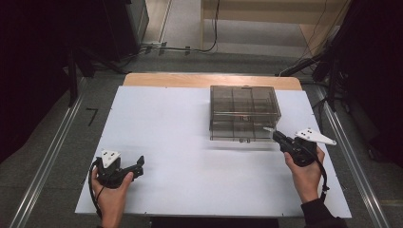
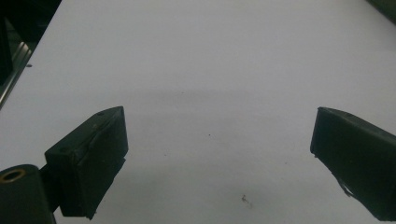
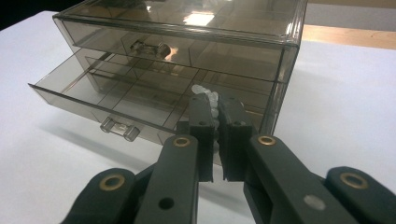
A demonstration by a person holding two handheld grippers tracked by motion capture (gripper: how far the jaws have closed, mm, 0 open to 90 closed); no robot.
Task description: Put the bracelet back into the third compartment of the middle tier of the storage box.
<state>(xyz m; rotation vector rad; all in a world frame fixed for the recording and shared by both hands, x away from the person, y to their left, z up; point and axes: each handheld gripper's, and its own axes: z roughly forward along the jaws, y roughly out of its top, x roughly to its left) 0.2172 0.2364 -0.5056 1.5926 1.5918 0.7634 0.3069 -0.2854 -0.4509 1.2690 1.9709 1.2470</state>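
Black jaws of the right gripper point(image 3: 215, 103) rise close in the right gripper view. They are pressed nearly together and pinch a small clear, whitish thing point(image 3: 205, 93). I cannot tell what that thing is. Its tip sticks out just past the jaw tips, and in the high view it shows pale at the gripper's front end.

Right beyond the jaw tips stands a smoky see-through drawer box point(image 3: 187, 42). Its lower drawer point(image 3: 116, 100) is pulled out toward the jaws. The small thing hangs over the open drawer's near right corner. The drawer has little walls inside that split it into squares. A clear handle point(image 3: 119, 128) sits on its front, down and to the left of the jaws. The upper drawer point(image 3: 163, 44) is pushed in, above the jaw tips.

On the other side, the left gripper point(image 2: 219, 140) has its jaws spread wide. Nothing is between them, just the bare white tabletop point(image 2: 210, 70). In the high view this gripper rests low at the tabletop's near left, well apart from the box.
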